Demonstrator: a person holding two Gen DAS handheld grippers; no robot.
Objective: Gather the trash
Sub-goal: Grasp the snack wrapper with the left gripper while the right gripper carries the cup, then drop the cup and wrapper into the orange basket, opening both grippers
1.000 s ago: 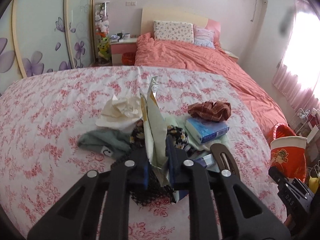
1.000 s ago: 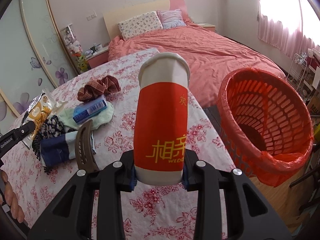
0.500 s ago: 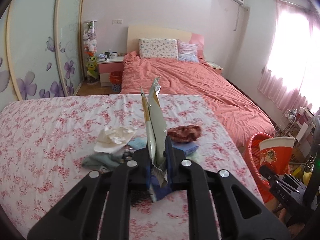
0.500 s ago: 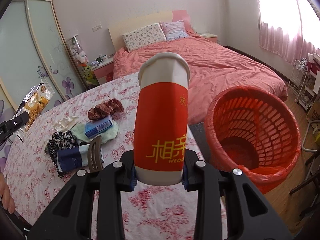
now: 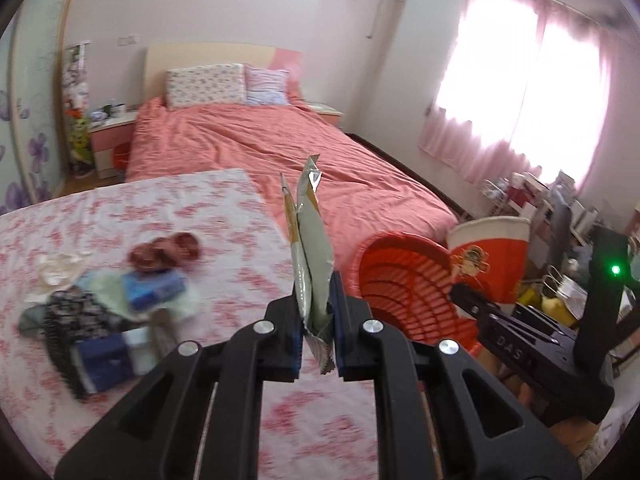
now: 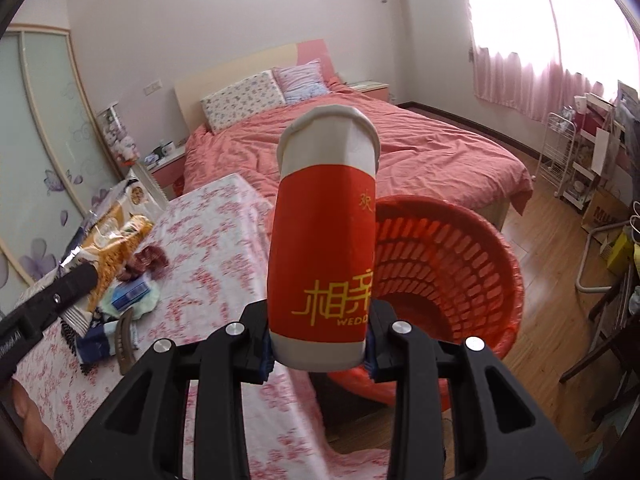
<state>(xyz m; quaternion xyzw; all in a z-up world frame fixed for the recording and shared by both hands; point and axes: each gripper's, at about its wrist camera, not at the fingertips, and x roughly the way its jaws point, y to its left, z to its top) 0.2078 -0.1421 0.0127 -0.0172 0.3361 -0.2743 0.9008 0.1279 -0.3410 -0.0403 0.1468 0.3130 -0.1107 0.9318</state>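
Beside bin (image 6: 460, 280) | left gripper (image 5: 316, 320) clenched on wrapper (image 5: 310, 248), bottom seam pinched, upright over table edge | right gripper (image 6: 318, 346) grasping cup (image 6: 324, 240) near base, before bin | wrapper light, floppy, slick; cup light, crushable: grip low, gently

I am looking across a bedroom with pale walls (image 6: 200, 20). A bed (image 5: 248, 148) under a coral cover is standing against the far wall, two pillows (image 5: 224, 84) leaning on its headboard. Daylight is glowing through pink curtains (image 5: 532, 96). A sliding wardrobe (image 6: 44, 152) with purple flowers is lining one side, and wooden floor (image 6: 548, 232) is showing beside a white wire rack (image 6: 560, 156).
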